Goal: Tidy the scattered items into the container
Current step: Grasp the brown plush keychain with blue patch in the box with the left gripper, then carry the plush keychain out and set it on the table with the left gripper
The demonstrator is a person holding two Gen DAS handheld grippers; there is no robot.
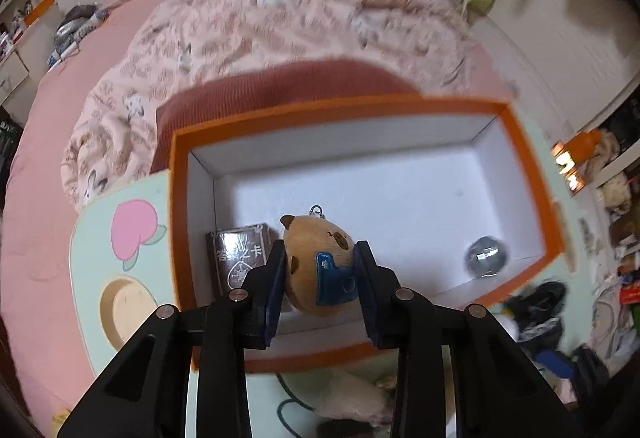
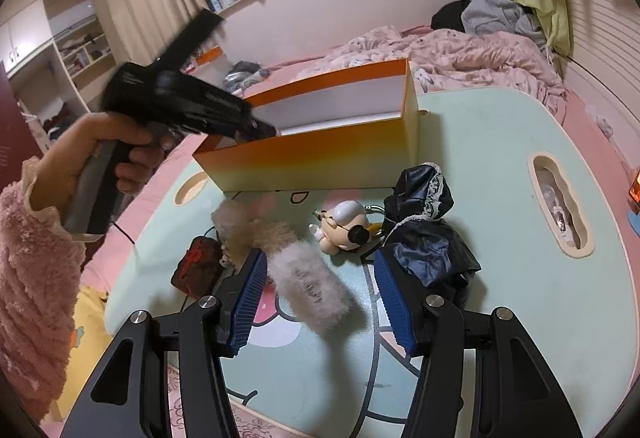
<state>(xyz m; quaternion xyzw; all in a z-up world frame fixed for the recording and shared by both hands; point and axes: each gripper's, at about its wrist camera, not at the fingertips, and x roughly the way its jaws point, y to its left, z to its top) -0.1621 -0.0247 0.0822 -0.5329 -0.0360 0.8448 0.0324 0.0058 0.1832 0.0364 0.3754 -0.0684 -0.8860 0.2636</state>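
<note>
Left tongs [image 1: 320,270] clamp a brown capybara toy [image 1: 316,262] above the orange box [image 1: 532,173].
Inside lie a dark card pack [image 1: 240,254] and silver ball [image 1: 486,256]. Right tongs [image 2: 320,298] gape wide over the bench [image 2: 500,165], astride a fluffy plush [image 2: 308,286]; a pig figure [image 2: 344,226] and black cloth [image 2: 424,230] lie near.

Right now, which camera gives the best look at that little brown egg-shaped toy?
The left wrist view: the brown egg-shaped toy fills the centre, clamped in the left hand-held gripper above the orange-rimmed white box. The right wrist view shows the box but not the toy.
</note>
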